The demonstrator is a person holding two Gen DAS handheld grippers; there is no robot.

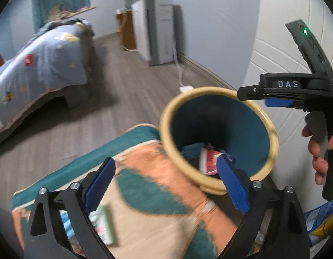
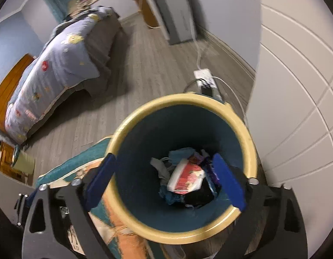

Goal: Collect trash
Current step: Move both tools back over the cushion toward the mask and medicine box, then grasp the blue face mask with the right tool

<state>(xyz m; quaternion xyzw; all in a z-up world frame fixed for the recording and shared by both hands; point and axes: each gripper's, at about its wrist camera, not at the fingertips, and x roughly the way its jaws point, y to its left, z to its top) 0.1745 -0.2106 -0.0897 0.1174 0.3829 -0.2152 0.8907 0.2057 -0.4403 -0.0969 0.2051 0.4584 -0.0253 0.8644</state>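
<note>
A round bin with a cream rim (image 2: 188, 99) and a teal inside stands on the floor at the corner of a rug. Inside lie a red and white packet (image 2: 187, 178) and several crumpled wrappers. My right gripper (image 2: 164, 157) hangs open over the bin mouth with nothing between its fingers. In the left wrist view the bin rim (image 1: 166, 116) sits ahead to the right, and the red and white packet (image 1: 209, 158) shows inside. My left gripper (image 1: 164, 161) is open and empty over the rug's edge. The right gripper (image 1: 248, 95) reaches in above the bin.
A teal, orange and cream rug (image 1: 145, 172) carries a green and white packet (image 1: 104, 224) under my left fingers. Blue and yellow packaging (image 1: 321, 218) lies at the lower right. A bed (image 1: 37, 64), a grey cabinet (image 1: 157, 34), a power strip (image 2: 206, 79) and a white panelled wall (image 2: 296, 86) surround the spot.
</note>
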